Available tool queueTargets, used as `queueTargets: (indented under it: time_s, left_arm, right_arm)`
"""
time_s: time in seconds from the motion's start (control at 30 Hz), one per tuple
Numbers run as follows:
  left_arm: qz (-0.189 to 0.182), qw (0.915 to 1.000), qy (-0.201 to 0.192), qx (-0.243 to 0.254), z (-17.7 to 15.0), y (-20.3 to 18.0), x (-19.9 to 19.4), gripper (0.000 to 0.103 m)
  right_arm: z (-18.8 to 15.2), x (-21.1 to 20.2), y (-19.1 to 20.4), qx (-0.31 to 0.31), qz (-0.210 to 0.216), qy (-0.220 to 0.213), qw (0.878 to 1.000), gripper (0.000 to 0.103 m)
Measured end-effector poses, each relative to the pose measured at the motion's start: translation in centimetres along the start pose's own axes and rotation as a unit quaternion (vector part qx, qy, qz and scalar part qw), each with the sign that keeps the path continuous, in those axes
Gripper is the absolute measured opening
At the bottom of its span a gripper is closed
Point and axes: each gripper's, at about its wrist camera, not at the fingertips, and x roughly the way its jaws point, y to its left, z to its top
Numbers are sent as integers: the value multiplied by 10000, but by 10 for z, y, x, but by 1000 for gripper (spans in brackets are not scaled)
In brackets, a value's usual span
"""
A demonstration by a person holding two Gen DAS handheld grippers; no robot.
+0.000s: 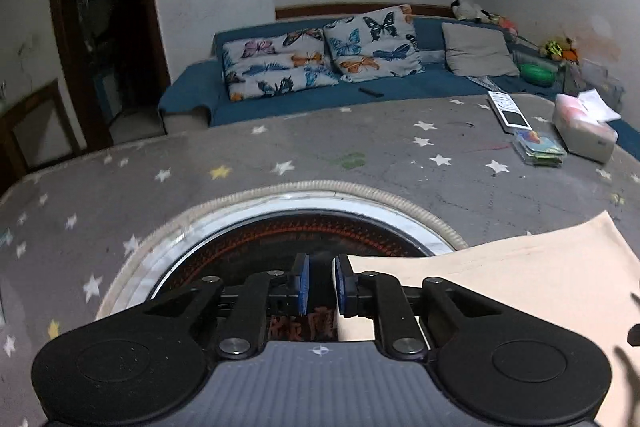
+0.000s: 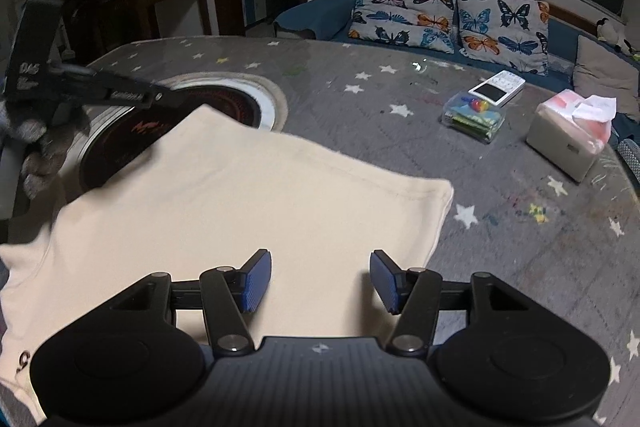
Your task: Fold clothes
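A cream garment (image 2: 248,203) lies flat on the grey star-patterned table (image 2: 400,95), its far left corner over a round built-in cooktop (image 2: 224,103). My right gripper (image 2: 320,281) is open, its blue pads (image 2: 256,281) just above the garment's near part, holding nothing. My left gripper (image 1: 320,281) has its pads a narrow gap apart over the cooktop (image 1: 304,227), with the garment's edge (image 1: 500,279) beside its right finger; nothing shows between the pads. The left gripper also shows in the right wrist view (image 2: 120,93), at the garment's far left corner.
On the table's far right stand a tissue box (image 2: 568,139), a clear box of coloured items (image 2: 474,115) and a white remote (image 2: 498,89). A blue sofa with butterfly cushions (image 2: 452,19) runs behind the table. A dark doorway (image 1: 104,27) is at the left.
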Motion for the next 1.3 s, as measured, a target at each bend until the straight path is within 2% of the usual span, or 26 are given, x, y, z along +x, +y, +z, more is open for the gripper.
queueTargets:
  time_s: [0.17, 0.23, 0.4, 0.63, 0.8, 0.87, 1.0, 1.17, 1.2, 1.3]
  left_arm:
    - [-692, 9973, 101, 233, -10, -20, -6, 15]
    - [-791, 9963, 181, 297, -12, -28, 0, 15]
    - [-674, 9967, 376, 261, -14, -30, 22, 16]
    - [-320, 9988, 347, 163, -7, -19, 36, 17]
    - [-277, 9990, 352, 57, -4, -12, 38, 17]
    - [-311, 9989, 334, 53, -4, -9, 32, 17]
    - [-331, 9992, 208, -102, -10, 1, 3, 28]
    - [-156, 9990, 150, -388, -33, 20, -42, 30]
    - [-109, 9989, 127, -440, -39, 24, -52, 32]
    - [-87, 9981, 85, -602, -60, 31, -83, 33]
  right_arm:
    - [12, 11, -9, 95, -86, -81, 9999, 56]
    - [16, 18, -15, 177, -157, -68, 9997, 55]
    - [24, 34, -27, 282, -273, -45, 9992, 55]
    - [36, 55, -41, 338, -380, -22, 9987, 55]
    - [46, 66, -47, 314, -410, 19, 9987, 54]
    - [46, 63, -43, 219, -414, 54, 9989, 54]
    - [37, 43, -29, 9, -291, 47, 9996, 57]
    - [8, 9, 6, -298, 98, 85, 9995, 62]
    - [1, 3, 13, -334, 172, 92, 9993, 66]
    - [-20, -13, 34, -436, 354, 114, 9984, 68]
